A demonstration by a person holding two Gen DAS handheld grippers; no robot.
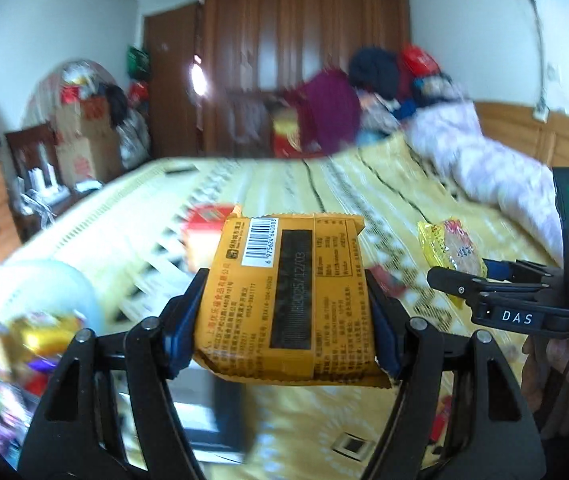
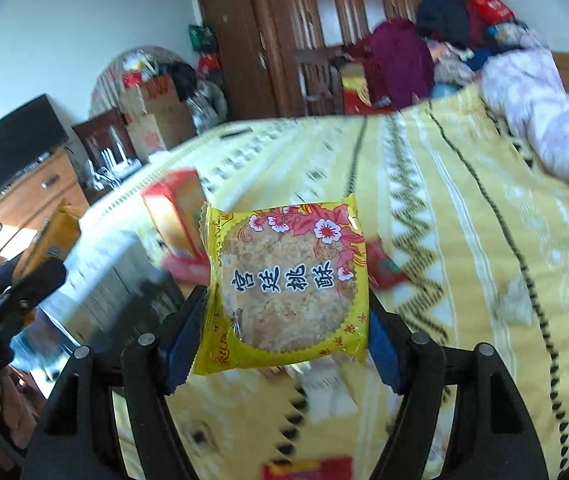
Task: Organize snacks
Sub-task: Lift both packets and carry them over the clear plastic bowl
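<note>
My left gripper is shut on an orange snack packet, back side up with its barcode showing, held in the air over the bed. My right gripper is shut on a yellow cookie packet with red flowers and a round biscuit inside, also lifted off the bed. In the left wrist view the right gripper shows at the right edge with the yellow cookie packet. The right wrist view catches the left gripper and its orange snack packet at the left edge.
A yellow patterned bedspread lies below. On it are a red and orange box, small red packets and a clear container of snacks at lower left. A pink quilt is bunched at right; a wardrobe stands behind.
</note>
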